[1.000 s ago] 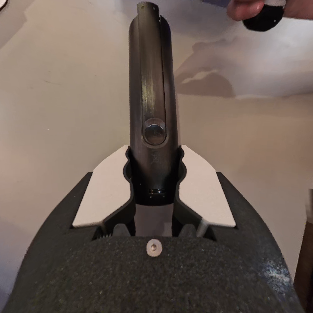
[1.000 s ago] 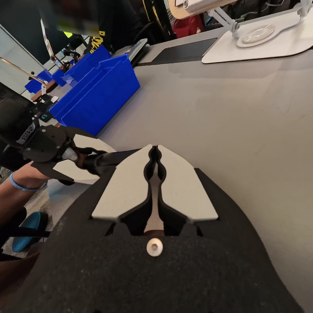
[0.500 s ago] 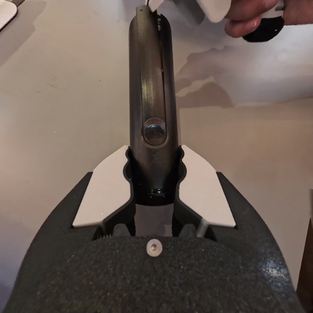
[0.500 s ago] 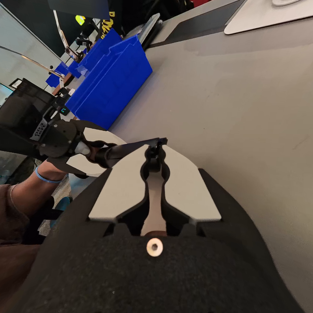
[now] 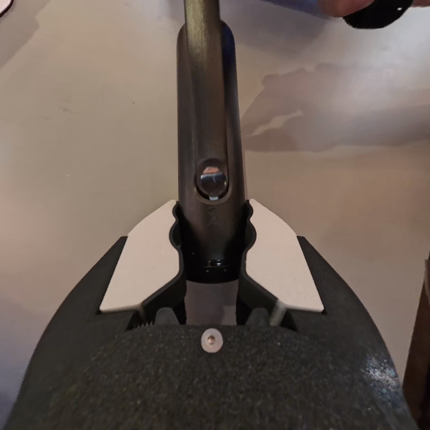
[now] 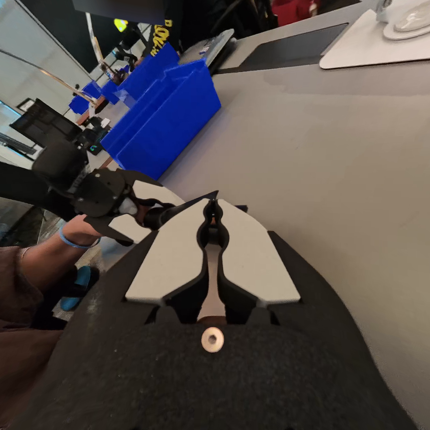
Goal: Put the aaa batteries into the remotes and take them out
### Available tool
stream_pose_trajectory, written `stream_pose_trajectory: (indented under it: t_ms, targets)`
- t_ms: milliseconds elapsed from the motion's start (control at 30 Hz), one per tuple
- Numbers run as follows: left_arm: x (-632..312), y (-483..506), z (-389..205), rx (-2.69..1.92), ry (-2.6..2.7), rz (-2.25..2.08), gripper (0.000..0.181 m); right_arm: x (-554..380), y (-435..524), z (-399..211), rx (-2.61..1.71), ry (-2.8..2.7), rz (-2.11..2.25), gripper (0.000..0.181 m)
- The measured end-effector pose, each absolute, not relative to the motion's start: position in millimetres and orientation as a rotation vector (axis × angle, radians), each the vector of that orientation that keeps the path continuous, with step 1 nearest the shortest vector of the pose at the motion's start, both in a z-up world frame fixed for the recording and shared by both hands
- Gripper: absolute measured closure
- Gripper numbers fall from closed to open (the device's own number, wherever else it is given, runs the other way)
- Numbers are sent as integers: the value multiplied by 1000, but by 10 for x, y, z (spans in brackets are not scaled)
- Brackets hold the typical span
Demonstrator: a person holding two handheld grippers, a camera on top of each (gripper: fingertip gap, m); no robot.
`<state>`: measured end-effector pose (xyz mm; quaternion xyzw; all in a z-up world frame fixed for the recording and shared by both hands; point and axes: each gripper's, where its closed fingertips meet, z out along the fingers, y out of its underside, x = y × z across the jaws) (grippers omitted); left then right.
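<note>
My left gripper is shut on the near end of a slim black remote, which points away over the pale table. A round button sits on the upper face. A long sliding strip on that face reaches past the body's far end and out of frame. In the right wrist view my right gripper has its jaws almost together, pinching a thin dark end piece of the remote. The left gripper holds the remote from the left. No batteries show.
Blue bins stand at the table's left edge. A black mat and a white stand base lie at the back of the grey table. A person's hand holds the left gripper off the edge. The tips of one gripper are about 15 centimetres away from the tips of the other.
My right gripper has come to the remote's far end and shut on it. The sliding strip now sticks out beyond the remote's body. The left gripper has kept its hold.
</note>
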<state>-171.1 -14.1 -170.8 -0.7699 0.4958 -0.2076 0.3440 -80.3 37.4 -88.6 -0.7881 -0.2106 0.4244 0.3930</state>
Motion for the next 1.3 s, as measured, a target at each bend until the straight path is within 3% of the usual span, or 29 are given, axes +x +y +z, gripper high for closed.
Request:
stream_pose_trajectory:
  t_ms: [400,500,667,867,1300]
  targets:
    - [-1699,-141,-1645,-1981,1276,-559,129,-647,430,-1014,-2007,-435,1136,181]
    - [-1704,-142,-1650,-1986,1274,-553,128,-629,504,-1000,-1970,-334,1185,147]
    - [-1691,-153,-1661,-1985,1284,-549,128,-761,492,-1115,-2045,-375,1211,143]
    - [-1690,-165,-1696,-1992,1310,-519,129,-815,527,-1181,-2073,-369,1217,170]
    - [-1734,-106,-1707,-2016,1271,-505,128,-706,526,-968,-1996,-307,1083,174]
